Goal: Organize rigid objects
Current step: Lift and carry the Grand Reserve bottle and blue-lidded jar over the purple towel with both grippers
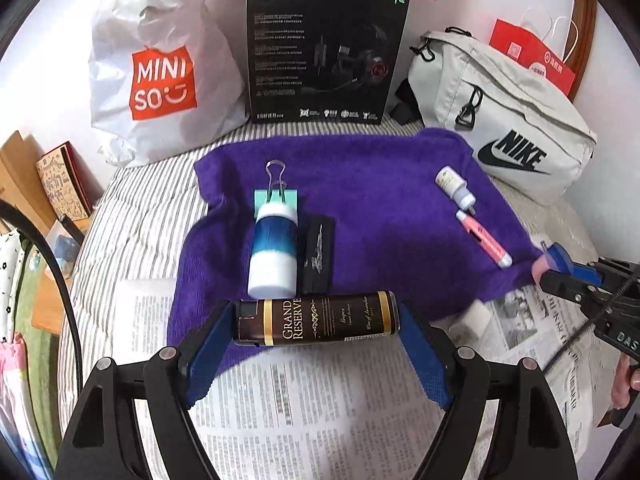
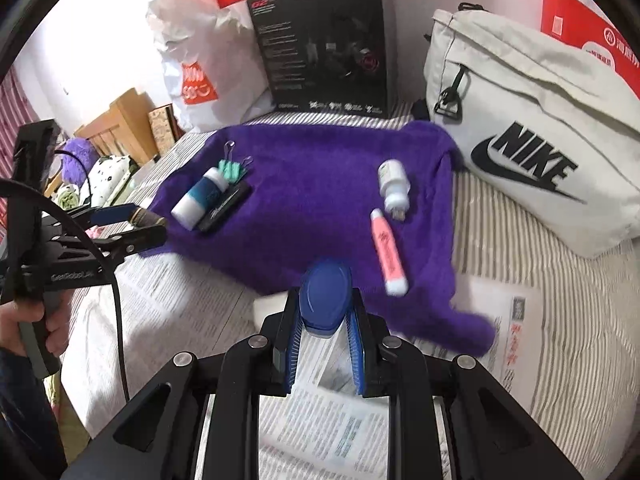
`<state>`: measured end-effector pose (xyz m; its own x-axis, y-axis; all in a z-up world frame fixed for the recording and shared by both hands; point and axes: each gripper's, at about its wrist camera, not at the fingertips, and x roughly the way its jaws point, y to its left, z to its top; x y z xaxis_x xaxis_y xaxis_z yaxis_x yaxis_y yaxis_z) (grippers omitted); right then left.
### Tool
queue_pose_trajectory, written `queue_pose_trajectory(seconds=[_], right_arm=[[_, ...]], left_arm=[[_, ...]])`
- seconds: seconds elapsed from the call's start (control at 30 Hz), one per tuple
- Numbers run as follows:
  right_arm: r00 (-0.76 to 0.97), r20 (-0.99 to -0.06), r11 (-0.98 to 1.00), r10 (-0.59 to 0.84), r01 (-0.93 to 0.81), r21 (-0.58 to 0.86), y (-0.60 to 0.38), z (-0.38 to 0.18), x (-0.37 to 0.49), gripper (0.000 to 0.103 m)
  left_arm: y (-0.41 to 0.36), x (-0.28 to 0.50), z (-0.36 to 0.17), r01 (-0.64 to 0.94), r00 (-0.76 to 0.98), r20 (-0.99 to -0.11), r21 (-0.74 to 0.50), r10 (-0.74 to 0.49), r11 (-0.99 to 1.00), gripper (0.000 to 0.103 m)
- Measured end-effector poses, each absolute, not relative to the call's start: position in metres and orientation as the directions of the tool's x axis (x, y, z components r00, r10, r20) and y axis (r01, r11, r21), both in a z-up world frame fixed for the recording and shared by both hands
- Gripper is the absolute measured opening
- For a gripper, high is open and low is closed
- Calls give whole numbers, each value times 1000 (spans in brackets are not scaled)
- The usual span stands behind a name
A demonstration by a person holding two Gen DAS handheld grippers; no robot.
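- Brown bottle (image 1: 316,320): the largest piece in hand, held lengthwise between the spread jaws of the left gripper (image 1: 316,344), over the near edge of the purple towel (image 1: 360,208). Judged rigid, smooth and prone to roll; the end-to-end hold looks sound.
- Blue-and-white bottle (image 1: 274,252): lies on the towel beside a black case (image 1: 319,256). Likely light; take it across the middle.
- Blue oval piece (image 2: 326,298): pinched by the nearly closed right gripper (image 2: 325,320). Hard plastic, probably slick; its lower part is hidden by the jaws.
- Pink marker (image 2: 388,252) and small white bottle (image 2: 394,184): light, on the towel's right side.
- Green binder clips (image 2: 232,170): partly covered; count unclear.
- Right wrist view is blurred.
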<state>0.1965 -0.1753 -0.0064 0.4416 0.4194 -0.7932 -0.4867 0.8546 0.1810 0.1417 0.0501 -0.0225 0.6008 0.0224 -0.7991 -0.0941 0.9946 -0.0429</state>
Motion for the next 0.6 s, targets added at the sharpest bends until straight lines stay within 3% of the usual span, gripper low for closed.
queue_pose_trajectory(seconds=[0.6], right_arm=[[340,-867,861,365,-477,176,-146,-57,264,21]], left_arm=[[65,180,-28,-104,587,-809,-62,11,993,81]])
